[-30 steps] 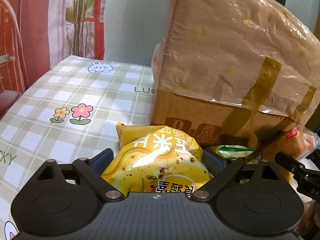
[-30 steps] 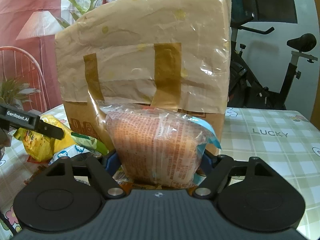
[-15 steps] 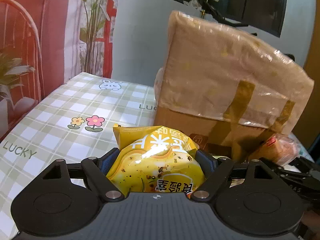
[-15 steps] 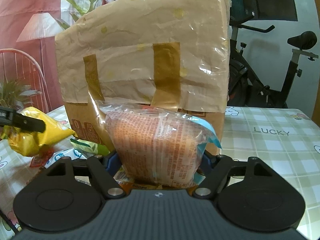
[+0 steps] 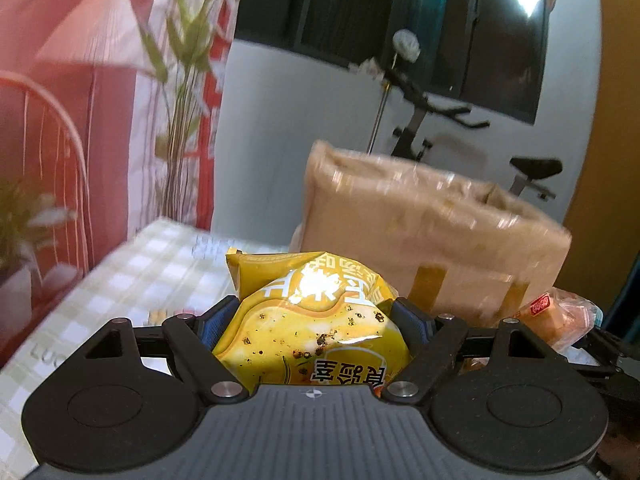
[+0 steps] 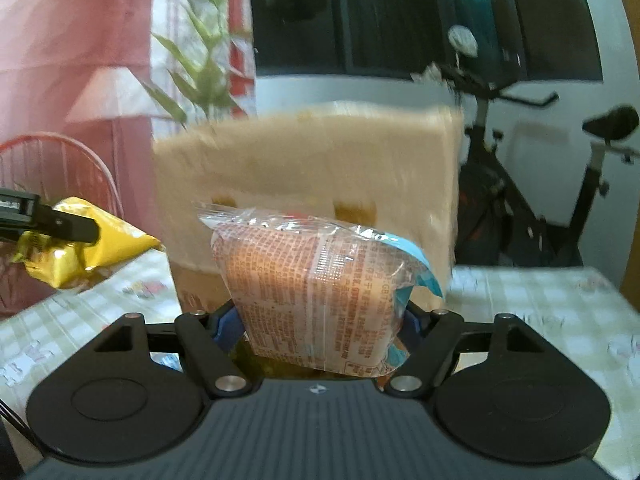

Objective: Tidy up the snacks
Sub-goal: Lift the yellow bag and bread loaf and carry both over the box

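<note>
The left gripper (image 5: 314, 320) clamps a glossy yellow snack packet (image 5: 316, 320) printed with white and red lettering, its blue pads pressed into both sides after the jaws have just been closing on it. The right gripper (image 6: 320, 322) grips a clear-wrapped orange cake packet (image 6: 320, 292) with a pale blue corner, squeezed upright between its pads. Ahead of both tools stands a tall brown cardboard box (image 6: 308, 184) wrapped in clear plastic and tape, on a green-and-white checked tablecloth (image 6: 540, 300). Both packets appear lifted clear of the cloth, though blur softens the view. Behind the box stands a black exercise bike (image 6: 560, 184).
</note>
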A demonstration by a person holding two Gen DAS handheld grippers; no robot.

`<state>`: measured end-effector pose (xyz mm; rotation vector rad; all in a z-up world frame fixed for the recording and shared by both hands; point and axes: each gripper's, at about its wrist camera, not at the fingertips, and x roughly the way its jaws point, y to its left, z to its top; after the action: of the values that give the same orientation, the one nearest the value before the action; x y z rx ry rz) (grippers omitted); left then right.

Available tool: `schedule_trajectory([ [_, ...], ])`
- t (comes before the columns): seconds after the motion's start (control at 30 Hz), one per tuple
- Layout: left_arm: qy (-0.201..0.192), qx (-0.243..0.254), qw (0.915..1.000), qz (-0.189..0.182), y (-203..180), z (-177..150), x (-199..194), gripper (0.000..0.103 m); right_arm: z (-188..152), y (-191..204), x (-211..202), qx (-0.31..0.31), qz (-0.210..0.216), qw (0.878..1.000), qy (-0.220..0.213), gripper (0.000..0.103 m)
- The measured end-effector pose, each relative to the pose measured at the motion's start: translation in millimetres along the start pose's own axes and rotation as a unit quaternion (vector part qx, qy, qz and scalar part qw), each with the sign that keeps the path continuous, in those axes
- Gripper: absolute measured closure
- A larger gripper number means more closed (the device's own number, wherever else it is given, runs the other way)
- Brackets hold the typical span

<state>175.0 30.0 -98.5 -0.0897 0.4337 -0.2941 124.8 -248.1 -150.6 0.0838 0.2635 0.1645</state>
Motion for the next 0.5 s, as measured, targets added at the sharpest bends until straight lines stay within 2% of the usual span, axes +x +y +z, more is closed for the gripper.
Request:
schedule_trajectory([
  [0.17,-0.042,0.014,0.999,-0.005,-10,29,-14,0.019,32,7,-14,-0.009,0.019,0.999,-0.039,0.027],
  [0.3,-0.075,0.033,0.9966,-0.011,-23,59,-19,0.019,69,6,-16,-0.009,0.037,0.997,-0.064,0.027],
  [0.5,-0.1,0.06,0.9924,-0.04,-47,105,-1,0.018,132,-9,0,0.002,0.052,0.995,-0.079,0.027],
])
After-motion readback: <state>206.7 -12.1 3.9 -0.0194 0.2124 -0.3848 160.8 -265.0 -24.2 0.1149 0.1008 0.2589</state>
